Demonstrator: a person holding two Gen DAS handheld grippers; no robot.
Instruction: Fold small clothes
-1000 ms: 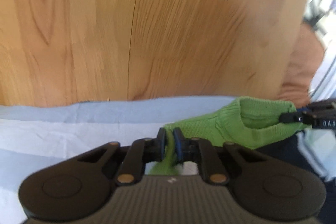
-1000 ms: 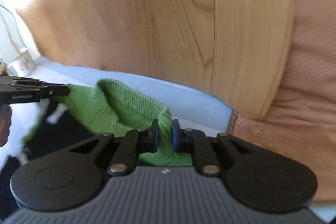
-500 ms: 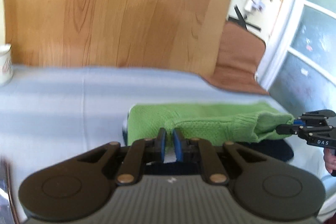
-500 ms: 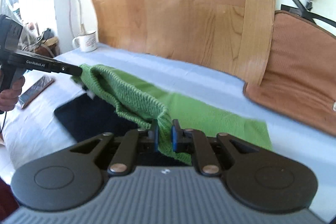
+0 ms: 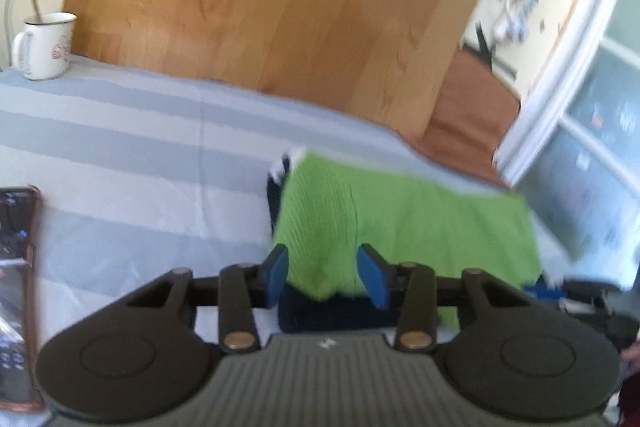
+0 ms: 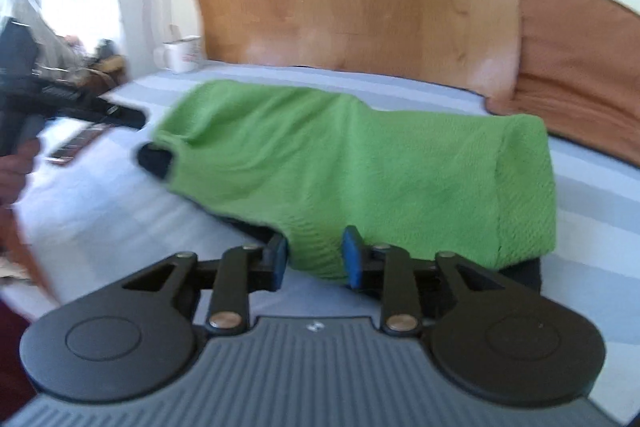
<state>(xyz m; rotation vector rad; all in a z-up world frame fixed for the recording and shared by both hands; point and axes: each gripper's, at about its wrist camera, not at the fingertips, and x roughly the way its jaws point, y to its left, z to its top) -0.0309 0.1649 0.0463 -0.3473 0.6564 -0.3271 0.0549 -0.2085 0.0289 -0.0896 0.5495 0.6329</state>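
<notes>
On the striped bed sheet (image 5: 120, 131) below the wooden headboard (image 5: 280, 7), the green knit garment (image 5: 400, 219) is lying folded over a dark garment (image 5: 336, 315), its long axis running across us. We are holding the left gripper (image 5: 325, 277) and right gripper (image 6: 314, 259) with fingers apart, empty, each straddling a near corner of the green knit, equally close.
</notes>
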